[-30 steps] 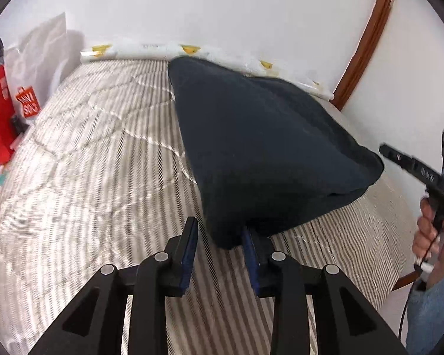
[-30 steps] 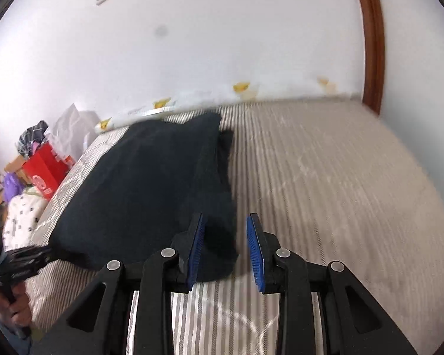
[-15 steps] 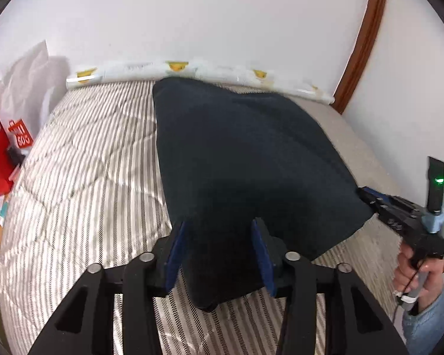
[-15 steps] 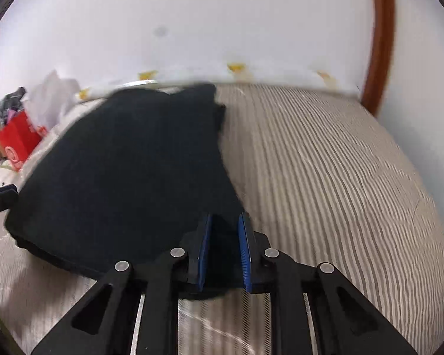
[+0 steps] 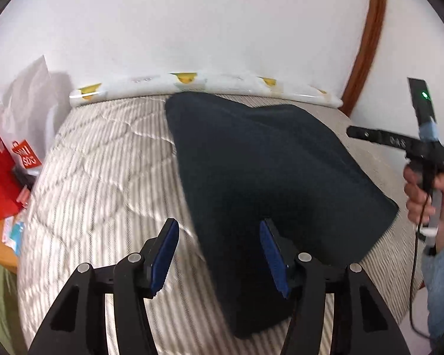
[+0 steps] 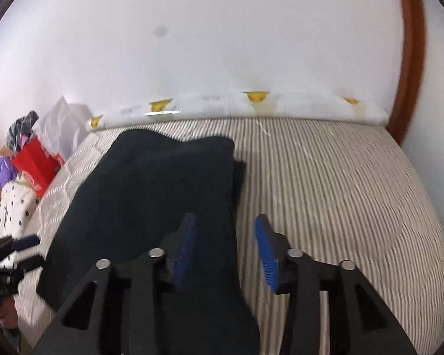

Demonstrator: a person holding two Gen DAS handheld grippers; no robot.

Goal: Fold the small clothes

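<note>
Lying folded along the striped mattress (image 5: 97, 177), reaching its far edge, the dark garment (image 5: 266, 171) is straddled at its near corners by the left gripper (image 5: 219, 251) and right gripper (image 6: 225, 251), jaws released.

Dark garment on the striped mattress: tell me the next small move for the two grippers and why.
Probably bring both grippers down to the garment's near edge and close on its two corners. The left gripper and right gripper both stand open, holding nothing. The dark garment lies flat on the striped mattress, its near end reaching under both, so the next fold likely starts from there.
</note>
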